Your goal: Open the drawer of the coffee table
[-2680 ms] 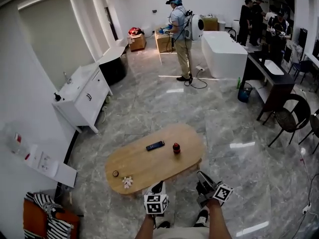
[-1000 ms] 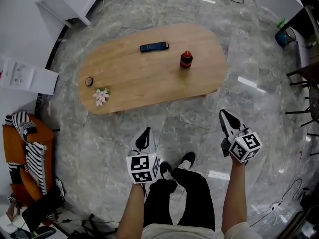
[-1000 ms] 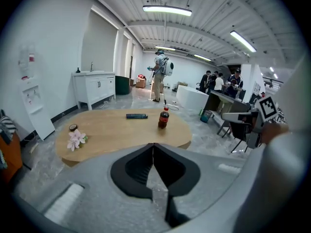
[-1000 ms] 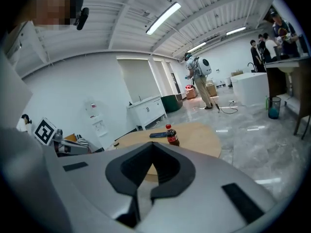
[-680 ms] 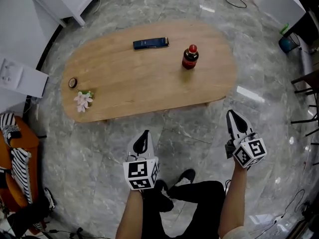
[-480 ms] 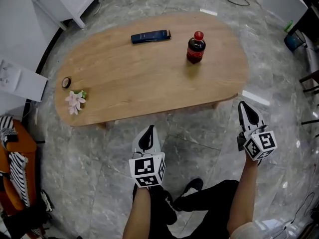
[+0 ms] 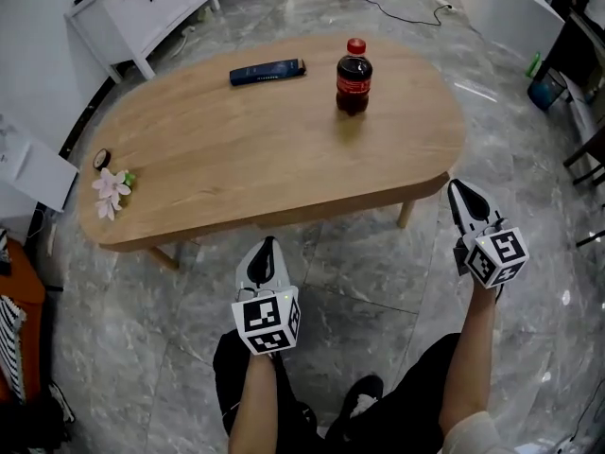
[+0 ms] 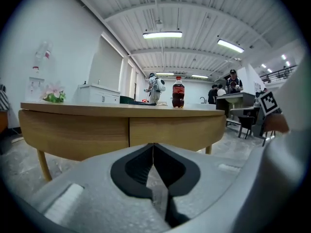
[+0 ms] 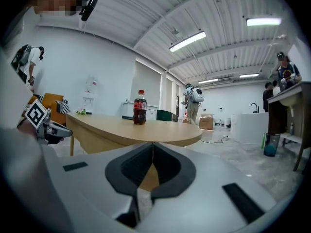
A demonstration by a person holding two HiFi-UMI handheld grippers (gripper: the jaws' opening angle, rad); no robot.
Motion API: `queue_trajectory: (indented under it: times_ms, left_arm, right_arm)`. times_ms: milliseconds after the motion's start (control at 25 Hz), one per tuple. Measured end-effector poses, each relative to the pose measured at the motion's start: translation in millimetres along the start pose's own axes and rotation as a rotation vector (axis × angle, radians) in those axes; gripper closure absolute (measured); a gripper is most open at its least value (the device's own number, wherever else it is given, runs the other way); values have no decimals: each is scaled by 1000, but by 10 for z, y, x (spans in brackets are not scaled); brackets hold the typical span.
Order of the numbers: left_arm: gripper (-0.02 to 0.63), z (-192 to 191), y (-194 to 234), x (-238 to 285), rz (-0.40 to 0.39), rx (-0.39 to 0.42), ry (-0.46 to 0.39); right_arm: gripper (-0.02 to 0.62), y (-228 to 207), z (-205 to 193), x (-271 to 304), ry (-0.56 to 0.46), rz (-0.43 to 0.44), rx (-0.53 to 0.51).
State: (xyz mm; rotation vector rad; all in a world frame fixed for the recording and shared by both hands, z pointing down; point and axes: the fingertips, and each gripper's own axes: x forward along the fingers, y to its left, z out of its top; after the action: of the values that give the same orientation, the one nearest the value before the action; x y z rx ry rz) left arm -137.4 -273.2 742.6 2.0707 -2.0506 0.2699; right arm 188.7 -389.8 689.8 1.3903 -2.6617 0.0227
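The oval wooden coffee table (image 7: 236, 149) fills the upper half of the head view. Its near side (image 8: 170, 129) faces the left gripper view, with a vertical seam (image 8: 129, 132) between two wooden panels. No handle shows. My left gripper (image 7: 267, 244) is shut and empty, low over the floor just short of the table's near edge, and its tips (image 8: 153, 145) point at the seam. My right gripper (image 7: 459, 187) is also shut and empty, beside the table's right end (image 9: 180, 135).
On the tabletop stand a cola bottle (image 7: 353, 76), a dark remote (image 7: 267, 71), a pink flower (image 7: 109, 189) and a small round item (image 7: 100, 159). A table leg (image 7: 406, 214) stands near the right gripper. A white cabinet (image 7: 142, 12) is at back left. People stand far off.
Both grippers have sunk toward the floor and come nearer the table's near edge. The view has dropped too, so the table looks larger. Both stay shut.
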Motion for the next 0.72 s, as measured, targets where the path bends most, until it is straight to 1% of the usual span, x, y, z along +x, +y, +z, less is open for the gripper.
queue_trajectory:
  times_ms: [160, 240, 360, 440, 480, 520, 560, 640, 680, 720]
  left_arm:
    - [594, -28, 172, -89, 87, 5, -13]
    - [594, -99, 175, -120, 110, 17, -1]
    - [594, -83, 140, -59, 105, 47, -11]
    - [592, -43, 147, 21, 97, 47, -15]
    - [583, -35, 149, 49, 92, 42, -10]
    - [554, -31, 144, 66, 84, 38, -4]
    - [524, -23, 137, 80, 74, 37, 1]
    - [482, 12, 134, 114, 62, 45, 4]
    - [462, 30, 136, 134, 60, 48, 3]
    - [438, 42, 139, 155, 59, 50, 4]
  right_arm:
    - [580, -65, 0, -3, -50, -67, 24]
    - [578, -46, 23, 22, -59, -50, 36]
    - [578, -49, -50, 6, -57, -13, 52]
    - [578, -99, -184, 10, -54, -10, 105]
    - [578, -97, -269, 4, -48, -3, 136]
    - [578, -73, -369, -18, -34, 7, 152]
    - [578, -37, -473, -49, -11, 15, 150]
    - [577, 22, -635, -98, 36, 31, 125]
    - [575, 33, -668, -107, 49, 38, 119]
    - [558, 38, -665, -109, 52, 44, 116]
